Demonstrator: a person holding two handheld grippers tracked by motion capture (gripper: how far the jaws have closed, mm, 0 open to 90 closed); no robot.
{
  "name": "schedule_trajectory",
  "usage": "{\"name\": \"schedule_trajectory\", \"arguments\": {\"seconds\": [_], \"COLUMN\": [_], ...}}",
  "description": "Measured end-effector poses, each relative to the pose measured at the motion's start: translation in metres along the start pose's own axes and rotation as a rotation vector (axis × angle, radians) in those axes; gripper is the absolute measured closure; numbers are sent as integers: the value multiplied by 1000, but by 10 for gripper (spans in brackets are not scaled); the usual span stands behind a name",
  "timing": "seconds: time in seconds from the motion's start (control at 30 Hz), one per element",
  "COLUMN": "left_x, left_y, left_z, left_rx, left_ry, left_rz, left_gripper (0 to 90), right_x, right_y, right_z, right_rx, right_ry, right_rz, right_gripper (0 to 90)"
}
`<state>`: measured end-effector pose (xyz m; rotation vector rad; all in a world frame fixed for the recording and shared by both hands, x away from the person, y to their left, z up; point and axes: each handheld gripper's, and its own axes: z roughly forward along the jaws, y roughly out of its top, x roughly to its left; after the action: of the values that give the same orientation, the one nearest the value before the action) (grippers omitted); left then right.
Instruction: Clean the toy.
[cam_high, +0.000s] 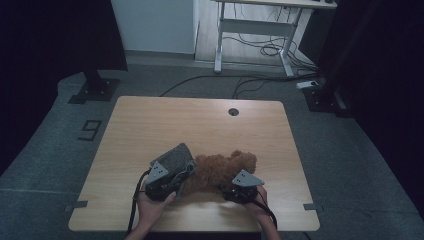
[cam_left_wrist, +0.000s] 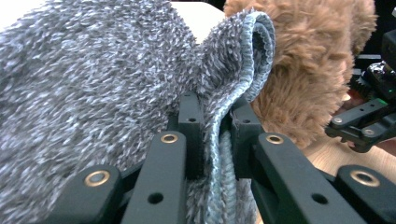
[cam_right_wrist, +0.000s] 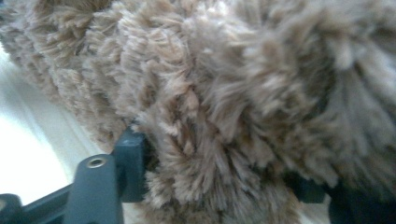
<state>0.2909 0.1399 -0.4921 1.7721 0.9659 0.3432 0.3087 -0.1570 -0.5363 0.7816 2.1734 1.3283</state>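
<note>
Grey fuzzy cloth (cam_left_wrist: 93, 93) is clamped in the left gripper (cam_left_wrist: 215, 126) fingers; right gripper (cam_right_wrist: 205, 172) fingers grip the brown plush toy (cam_right_wrist: 233, 93).

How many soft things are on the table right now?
2. A grey fuzzy cloth at the left, pinched in the left gripper, and a brown teddy bear beside it, with the right gripper at it. None seems hidden.

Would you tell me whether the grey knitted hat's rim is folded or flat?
Folded: the grey hat's rim doubles over where the shut left gripper pinches it.

Grey fuzzy cloth (cam_left_wrist: 93, 84) between tongs (cam_left_wrist: 215, 135)
</note>
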Motion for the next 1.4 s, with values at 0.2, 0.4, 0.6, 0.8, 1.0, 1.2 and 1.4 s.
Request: {"name": "schedule_trajectory", "arguments": {"seconds": [0.2,0.4,0.6,0.8,1.0,1.2,1.4], "left_x": [-4,-29,-68,-90,-75,-60,-43], "left_y": [24,76,110,88,71,58,51], "left_z": [-1,13,53,96,87,69,49], "left_rx": [9,-21,18,176,156,119,95], "left_ry": [-3,-55,-138,-144,-125,-112,-56], "left_rz": [14,71,106,180,155,128,116], "left_gripper": [772,774,772,769,778,783,782], "right_x": [1,4,6,5,3,3,2], "right_y": [-3,-4,-5,-7,-9,-10,-11], "right_z": [2,1,1,0,1,0,-1], "right_rx": [-26,-28,-31,-34,-35,-31,-35], "right_ry": [-34,-46,-56,-54,-38,-35,-32], "right_rz": [-26,-51,-70,-64,-45,-53,-48], "right_gripper": [417,422,422,422,422,421,421]}}
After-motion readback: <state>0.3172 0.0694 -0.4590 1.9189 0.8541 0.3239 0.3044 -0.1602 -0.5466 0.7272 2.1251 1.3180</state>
